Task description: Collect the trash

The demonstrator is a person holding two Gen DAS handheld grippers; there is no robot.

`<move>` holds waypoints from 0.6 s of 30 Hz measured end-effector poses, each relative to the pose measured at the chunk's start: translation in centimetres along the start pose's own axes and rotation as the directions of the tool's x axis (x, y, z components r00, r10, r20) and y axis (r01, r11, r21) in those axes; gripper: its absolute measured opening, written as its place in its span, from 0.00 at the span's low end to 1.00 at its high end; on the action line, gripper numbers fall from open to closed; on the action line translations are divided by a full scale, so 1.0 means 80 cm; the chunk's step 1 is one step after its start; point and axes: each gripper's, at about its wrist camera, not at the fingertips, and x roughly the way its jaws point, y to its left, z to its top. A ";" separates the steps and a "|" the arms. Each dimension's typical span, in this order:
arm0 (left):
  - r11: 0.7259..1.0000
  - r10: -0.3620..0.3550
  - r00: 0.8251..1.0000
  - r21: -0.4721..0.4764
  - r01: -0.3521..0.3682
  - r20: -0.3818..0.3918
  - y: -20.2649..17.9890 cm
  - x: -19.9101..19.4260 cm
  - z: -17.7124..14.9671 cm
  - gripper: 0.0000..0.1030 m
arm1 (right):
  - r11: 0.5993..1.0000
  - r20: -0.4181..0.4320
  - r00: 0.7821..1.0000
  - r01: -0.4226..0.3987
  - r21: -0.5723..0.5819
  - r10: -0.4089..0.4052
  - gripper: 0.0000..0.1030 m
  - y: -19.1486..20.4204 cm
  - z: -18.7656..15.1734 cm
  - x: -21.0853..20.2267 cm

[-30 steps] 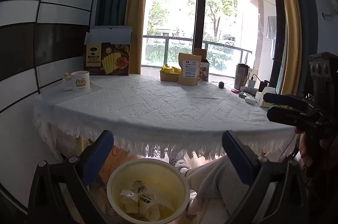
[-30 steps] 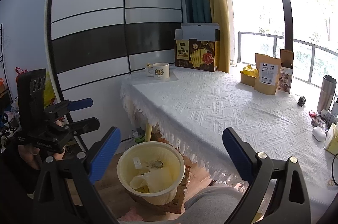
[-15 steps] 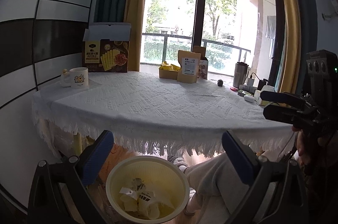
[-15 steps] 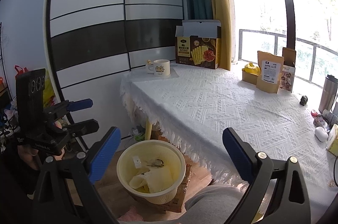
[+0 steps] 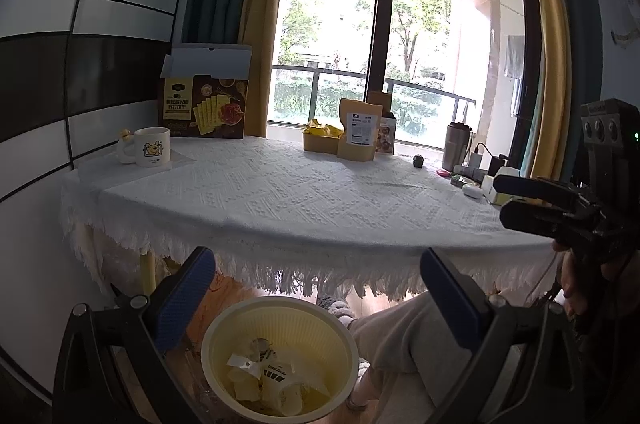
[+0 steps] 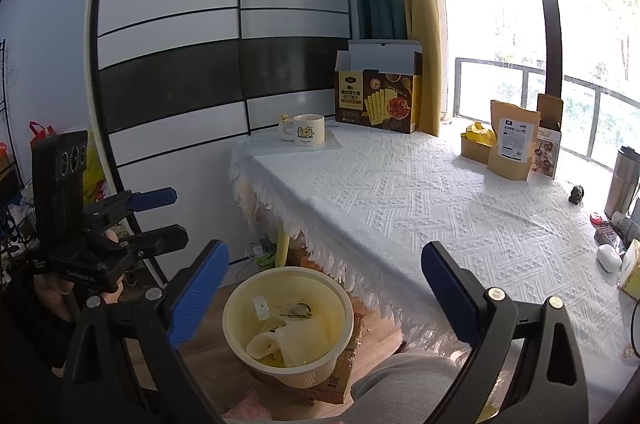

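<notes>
Both views lifted slightly; ribbed round bin (image 5: 280, 360) lower.

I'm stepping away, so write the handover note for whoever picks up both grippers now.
Left gripper: open, empty, above the yellow bin.
Right gripper: open, empty, above the same bin from the other side.
Bin sits on the floor by the table; paper wrappers already lie inside.
No loose trash shows on the tablecloth; the mug, cracker box and pouches look like keepers.
Left: check for leftover scraps.
</notes>
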 end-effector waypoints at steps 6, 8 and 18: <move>1.000 0.002 1.000 0.001 -0.002 -0.001 0.000 0.001 0.000 0.99 | 1.000 -0.002 1.000 -0.001 0.000 0.001 0.94 -0.001 0.000 0.001; 1.000 0.003 1.000 0.000 -0.003 -0.001 0.001 0.000 0.001 0.99 | 1.000 -0.004 1.000 -0.001 0.002 0.001 0.94 -0.001 0.001 0.001; 1.000 0.018 1.000 -0.006 -0.018 0.001 0.005 0.002 0.000 0.99 | 1.000 -0.012 1.000 -0.001 -0.003 0.001 0.94 0.000 0.002 0.006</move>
